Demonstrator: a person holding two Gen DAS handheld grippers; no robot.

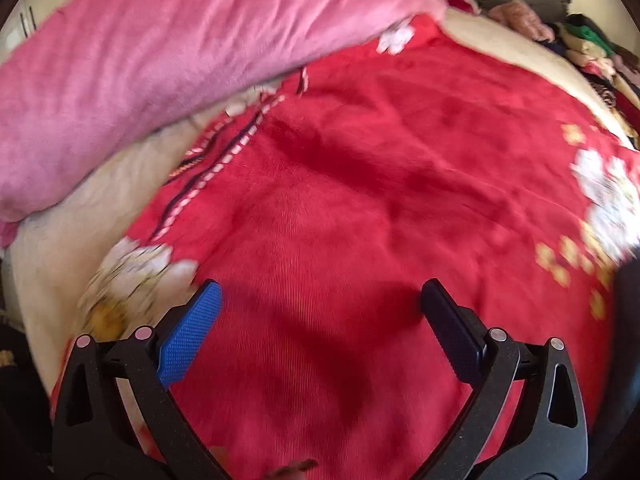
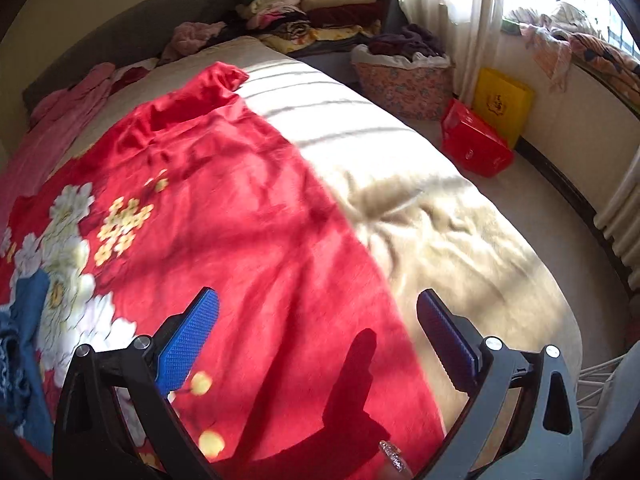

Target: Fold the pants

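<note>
A long pink fleecy garment (image 1: pixel 160 60), blurred, stretches across the upper left of the left wrist view, above a red flowered blanket (image 1: pixel 380 180). My left gripper (image 1: pixel 320 292) hovers open over the red blanket, nothing between its blue pads. In the right wrist view the pink garment (image 2: pixel 52 128) lies along the bed's far left side. A blue denim cloth (image 2: pixel 24 340) with a frayed edge lies at the left edge on the blanket (image 2: pixel 240 200). My right gripper (image 2: pixel 318 296) stands open over the blanket's right border, holding nothing. Which cloth is the pants I cannot tell.
A beige bed cover (image 2: pixel 440 220) shows right of the blanket. Stacked folded clothes (image 2: pixel 320 4) sit at the head of the bed. On the floor stand a flowered basket (image 2: pixel 404 80), a red box (image 2: pixel 476 144) and a yellow bag (image 2: pixel 504 100). A fingernail (image 2: pixel 394 456) shows at the bottom.
</note>
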